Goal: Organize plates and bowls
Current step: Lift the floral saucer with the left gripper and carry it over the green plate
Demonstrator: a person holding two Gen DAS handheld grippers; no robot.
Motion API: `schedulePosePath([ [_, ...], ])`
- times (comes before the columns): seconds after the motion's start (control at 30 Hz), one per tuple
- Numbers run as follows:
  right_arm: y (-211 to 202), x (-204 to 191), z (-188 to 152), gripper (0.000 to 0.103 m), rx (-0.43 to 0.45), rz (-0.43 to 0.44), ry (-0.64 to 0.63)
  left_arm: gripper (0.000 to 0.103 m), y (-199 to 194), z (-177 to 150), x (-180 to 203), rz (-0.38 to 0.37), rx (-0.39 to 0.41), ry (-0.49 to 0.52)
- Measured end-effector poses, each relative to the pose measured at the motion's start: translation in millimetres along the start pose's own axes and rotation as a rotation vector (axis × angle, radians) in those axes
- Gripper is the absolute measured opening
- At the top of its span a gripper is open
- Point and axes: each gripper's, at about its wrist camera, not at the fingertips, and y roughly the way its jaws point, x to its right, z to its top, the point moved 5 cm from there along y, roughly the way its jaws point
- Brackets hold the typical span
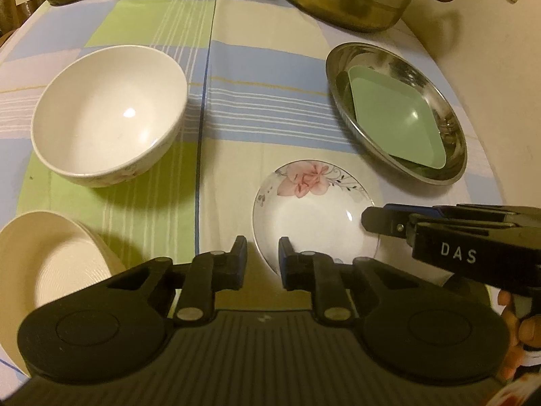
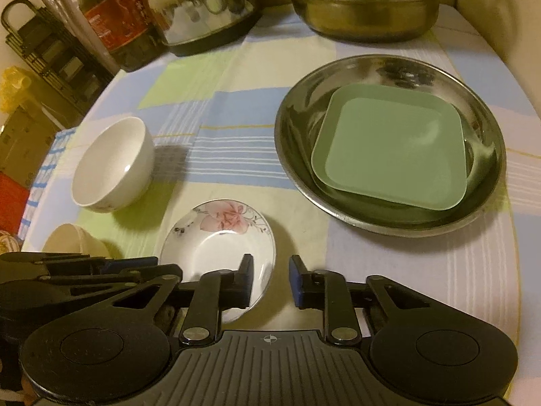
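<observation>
Both my left gripper [image 1: 262, 257] and right gripper [image 2: 271, 279] gape empty over the floral saucer [image 2: 216, 237], lining up to stack it onto the green plate [image 2: 392, 145].

Table: round-edged, covered by a tablecloth [image 2: 243, 155] in pale blue, green and cream blocks with thin white stripes.
Left side: a white bowl [image 1: 108, 115] sits upright on the cloth; nearer, a cream ribbed bowl [image 1: 54, 260], partly cut off by the frame edge.
Centre front: a small floral saucer [image 2: 216, 237] with a pink flower lies flat, apart from both bowls.
Right side: a steel round tray [image 2: 294, 155] rests on the cloth, well apart from the saucer.
Far edge: a large steel pot [image 2: 365, 6], a shiny kettle [image 2: 203, 3] on its dark base, and a dark jar with a red label [image 2: 115, 17] beside it.
</observation>
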Motion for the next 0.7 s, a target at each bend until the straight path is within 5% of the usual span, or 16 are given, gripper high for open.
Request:
schedulePosePath([
  [0.2, 5.5, 2.2, 1.6, 0.004, -0.021, 0.004, 0.024, 0.009, 6.2, 7.4, 0.3, 0.007, 0.000, 0.033],
  [0.7, 5.8, -0.3, -0.2, 0.005, -0.073, -0.010, 0.116, 0.009, 16.5, 20.9, -6.4, -0.028, -0.027, 0.039],
])
